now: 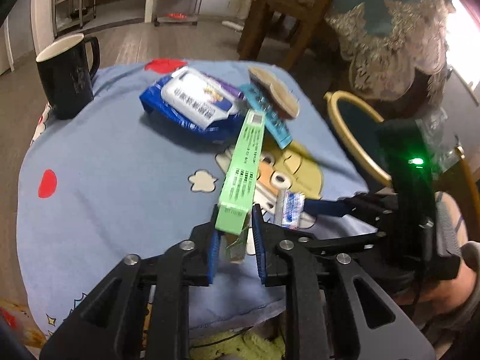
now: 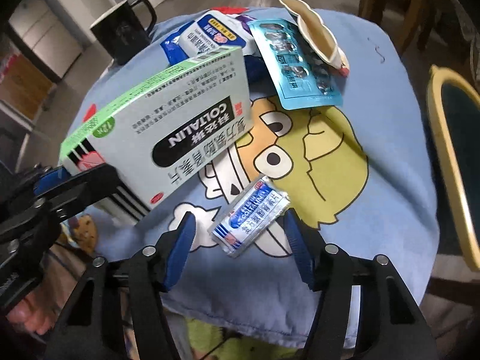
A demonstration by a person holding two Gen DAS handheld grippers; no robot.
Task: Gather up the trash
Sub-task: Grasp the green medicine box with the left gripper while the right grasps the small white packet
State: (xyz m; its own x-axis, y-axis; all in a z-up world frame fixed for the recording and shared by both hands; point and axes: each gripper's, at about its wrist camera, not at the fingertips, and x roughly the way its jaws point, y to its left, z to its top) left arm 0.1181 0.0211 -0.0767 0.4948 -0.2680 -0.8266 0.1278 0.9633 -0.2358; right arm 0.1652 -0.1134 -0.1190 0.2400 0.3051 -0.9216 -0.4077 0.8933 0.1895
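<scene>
Broadly: blue cartoon cloth [image 2: 375, 138] over the table, largest item noted. Black mug [image 1: 67, 78] at far left edge, upright. Wipes pack [image 1: 192, 102] mid-cloth, far side. Green box [image 2: 168, 126] raised off the cloth at its near end, pinched there by left gripper [image 1: 235, 234], pads pressed on both sides. Blister card [image 2: 295, 66] just beyond the box's far end, tilted against the wipes. Flattened paper cup [image 2: 316, 31] lying on the blister card. Small sachet [image 2: 250, 216] flat on the cloth between right gripper [image 2: 240, 249] fingers, spread wide, pads clear of it.
</scene>
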